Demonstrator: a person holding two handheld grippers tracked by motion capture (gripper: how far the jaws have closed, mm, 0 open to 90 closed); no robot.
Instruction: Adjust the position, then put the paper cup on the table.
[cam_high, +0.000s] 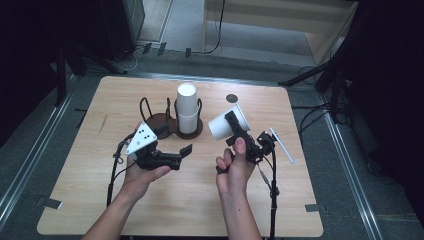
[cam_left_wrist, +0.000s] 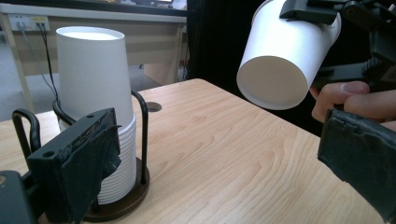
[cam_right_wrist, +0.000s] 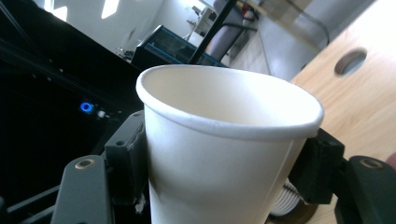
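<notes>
My right gripper (cam_high: 233, 126) is shut on a white paper cup (cam_high: 226, 123), held tilted above the table with its base toward the left. In the right gripper view the pads (cam_right_wrist: 128, 154) press on both sides of the cup (cam_right_wrist: 224, 135), just below its rim. A stack of white cups (cam_high: 186, 107) stands upside down in a dark wire holder (cam_high: 196, 131) at the table's middle back. My left gripper (cam_high: 175, 141) is open and holds nothing, just in front of the holder. In the left gripper view its jaws frame the stack (cam_left_wrist: 95, 102) and the held cup (cam_left_wrist: 285, 56).
The holder has a second ring (cam_high: 150, 117) to the left of the stack, with no cups in it. A round cable hole (cam_high: 231, 98) lies in the wooden table (cam_high: 175, 200) behind the held cup. Cables trail from both grippers toward the front edge.
</notes>
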